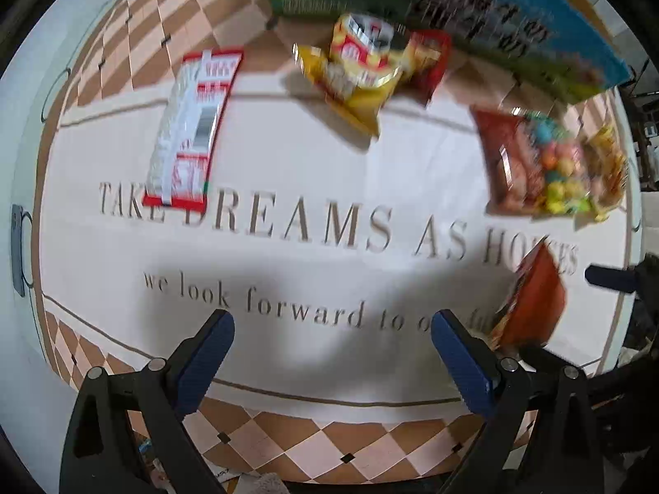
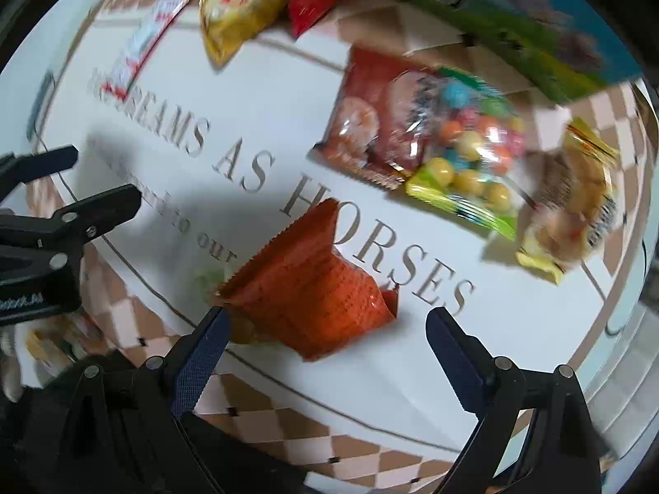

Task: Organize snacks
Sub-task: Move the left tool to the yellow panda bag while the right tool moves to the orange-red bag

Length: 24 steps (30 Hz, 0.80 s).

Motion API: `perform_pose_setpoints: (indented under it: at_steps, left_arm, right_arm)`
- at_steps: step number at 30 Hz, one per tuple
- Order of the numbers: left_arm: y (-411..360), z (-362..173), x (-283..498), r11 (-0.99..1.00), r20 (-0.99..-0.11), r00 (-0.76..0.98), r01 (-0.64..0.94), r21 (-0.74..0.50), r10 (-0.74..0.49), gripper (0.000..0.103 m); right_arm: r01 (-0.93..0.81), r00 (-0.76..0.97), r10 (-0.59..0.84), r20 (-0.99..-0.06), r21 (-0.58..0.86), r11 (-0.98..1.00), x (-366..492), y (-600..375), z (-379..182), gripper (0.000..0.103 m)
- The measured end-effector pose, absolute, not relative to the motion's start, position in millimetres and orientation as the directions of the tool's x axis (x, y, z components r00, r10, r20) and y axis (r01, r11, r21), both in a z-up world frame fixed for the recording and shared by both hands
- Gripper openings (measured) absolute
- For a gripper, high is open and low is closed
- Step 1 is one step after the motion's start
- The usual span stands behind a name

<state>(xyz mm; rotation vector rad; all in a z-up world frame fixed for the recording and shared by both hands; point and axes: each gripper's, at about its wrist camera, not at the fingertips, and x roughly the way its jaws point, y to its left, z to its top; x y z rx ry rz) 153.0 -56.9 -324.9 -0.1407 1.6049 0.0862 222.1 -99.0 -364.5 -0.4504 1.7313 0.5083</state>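
Snack packs lie on a round table with a printed cloth (image 1: pixel 288 173). A red-and-white pack (image 1: pixel 189 123) lies at the left. A yellow chip bag (image 1: pixel 354 78) and a small red pack (image 1: pixel 432 61) lie at the back. A brown-red pack (image 2: pixel 370 115), a clear bag of coloured balls (image 2: pixel 469 152) and a yellow pastry pack (image 2: pixel 572 201) lie at the right. An orange pack (image 2: pixel 313 284) lies just ahead of my open right gripper (image 2: pixel 325 329), between its fingers' line; it also shows in the left wrist view (image 1: pixel 535 300). My left gripper (image 1: pixel 333 329) is open and empty.
A large green-and-blue printed box (image 1: pixel 473 12) stands at the table's back edge, also in the right wrist view (image 2: pixel 515 20). The left gripper's black body (image 2: pixel 53 222) shows at the left of the right wrist view. The table's checkered border (image 1: pixel 329 444) is near.
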Motion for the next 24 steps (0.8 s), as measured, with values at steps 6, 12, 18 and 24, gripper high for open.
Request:
perform_pose_setpoints:
  at_steps: [6,12,18,24]
  left_arm:
    - [-53.2,-331.8,142.0,0.991,-0.999,-0.044,-0.135,-0.004,-0.01,0.098]
    - [-46.2,-334.3,138.6,0.99,-0.999,-0.052,-0.144,-0.002,-0.009,0.098]
    - [-32.7,-337.0,144.6,0.99,-0.999,-0.047,-0.144,-0.001,-0.008,0.098]
    - [-28.5,-319.3,179.3,0.996,-0.998,0.039,-0.073,0.051,0.054,0.098]
  right_arm:
    - [-0.431,-0.258,0.027,-0.966,0.141,0.891,227.5,-114.3,-376.8,0.086]
    - [-0.051,-0.272,0.158,-0.949,0.179,0.983,244.4,-170.6,-381.7,0.086]
    - [0.013,-0.226,0.28,-0.933,0.285,0.959,246.2,-202.3,-366.0,0.091]
    - [-0.193,-0.251,0.146,-0.957,0.197,0.961,241.9,-187.5,-367.4,0.092]
